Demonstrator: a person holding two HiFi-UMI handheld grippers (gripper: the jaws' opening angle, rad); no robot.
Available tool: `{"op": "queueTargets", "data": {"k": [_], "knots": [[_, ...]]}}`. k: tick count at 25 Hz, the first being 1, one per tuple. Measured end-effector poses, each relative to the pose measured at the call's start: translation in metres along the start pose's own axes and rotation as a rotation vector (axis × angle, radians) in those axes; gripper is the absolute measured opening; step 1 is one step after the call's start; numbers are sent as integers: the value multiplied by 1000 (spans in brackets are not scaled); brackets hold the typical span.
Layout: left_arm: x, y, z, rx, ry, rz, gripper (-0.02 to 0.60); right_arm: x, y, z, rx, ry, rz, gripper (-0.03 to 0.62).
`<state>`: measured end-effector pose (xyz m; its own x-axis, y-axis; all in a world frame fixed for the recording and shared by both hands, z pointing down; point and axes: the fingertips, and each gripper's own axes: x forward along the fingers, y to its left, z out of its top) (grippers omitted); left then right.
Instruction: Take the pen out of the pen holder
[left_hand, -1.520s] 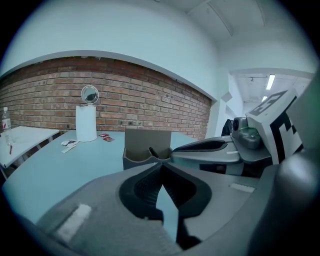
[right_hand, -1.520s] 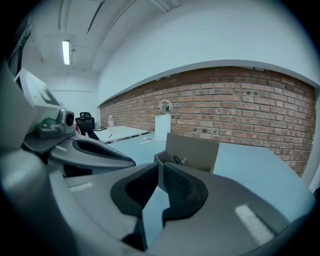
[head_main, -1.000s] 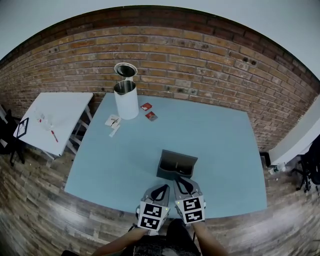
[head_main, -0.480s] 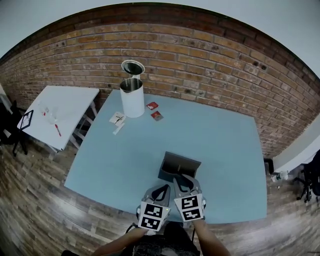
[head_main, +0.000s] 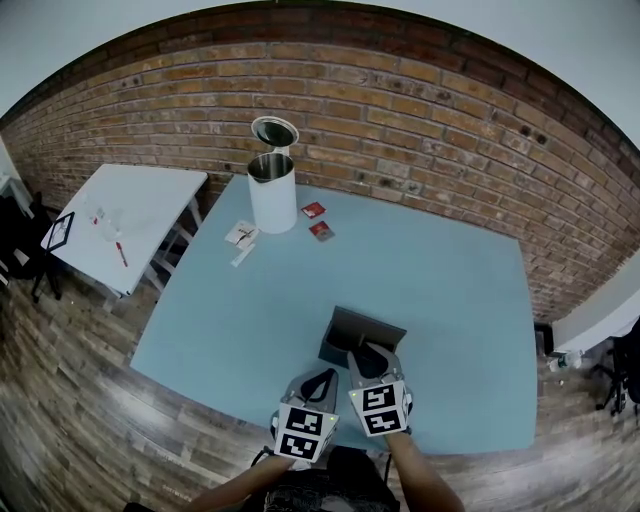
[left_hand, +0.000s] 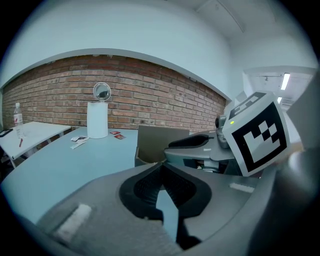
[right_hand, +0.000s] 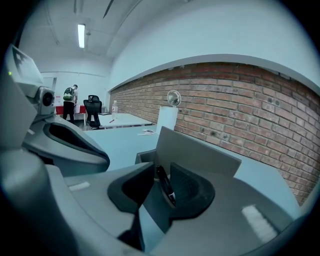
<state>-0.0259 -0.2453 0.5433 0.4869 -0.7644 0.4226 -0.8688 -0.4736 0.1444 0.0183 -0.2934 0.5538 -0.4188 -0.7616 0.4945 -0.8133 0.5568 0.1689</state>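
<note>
A dark grey pen holder (head_main: 350, 325) stands on the blue table (head_main: 450, 300), near its front edge. A black pen (right_hand: 166, 187) stands in it, leaning toward the camera. My right gripper (head_main: 366, 352) reaches over the holder's near rim. In the right gripper view, this gripper (right_hand: 161, 172) is open with the pen between its jaws, close to the right pad, and the holder's tall back wall (right_hand: 200, 152) rises behind. My left gripper (head_main: 322, 374) hovers just left of it, short of the holder (left_hand: 160, 137). Its jaws (left_hand: 160, 170) are shut on nothing.
A white cylindrical can (head_main: 271, 190) with a raised round lid stands at the table's far left, with red packets (head_main: 318, 220) and white papers (head_main: 241, 238) beside it. A white side table (head_main: 120, 225) stands to the left. A brick wall (head_main: 420, 120) runs behind.
The head view has drifted, so the table sits slightly lower and to the right. My right gripper has edged forward over the holder's rim. The left gripper has stayed beside it.
</note>
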Motion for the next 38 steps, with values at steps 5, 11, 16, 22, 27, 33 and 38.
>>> {"op": "queueTargets", "data": {"k": [5, 11, 16, 22, 27, 33, 38], "knots": [[1, 5, -1, -5, 3, 18, 0, 7, 0, -4, -8, 23, 21, 87], [1, 6, 0, -4, 0, 24, 0, 6, -3, -2, -54, 7, 2, 52], [-1, 3, 0, 2, -2, 15, 0, 0, -8, 4, -91, -22, -28, 41], [-3, -3, 0, 9, -7, 0, 0, -13, -14, 9, -81, -68, -72, 40], [-4, -9, 1, 16, -14, -14, 0, -27, -19, 19, -79, -120, -108, 40], [-6, -17, 1, 24, -17, -34, 0, -46, -22, 45, -93, -206, -133, 40], [-9, -23, 1, 29, -24, -49, 0, -65, -21, 66, -97, -272, -155, 41]]}}
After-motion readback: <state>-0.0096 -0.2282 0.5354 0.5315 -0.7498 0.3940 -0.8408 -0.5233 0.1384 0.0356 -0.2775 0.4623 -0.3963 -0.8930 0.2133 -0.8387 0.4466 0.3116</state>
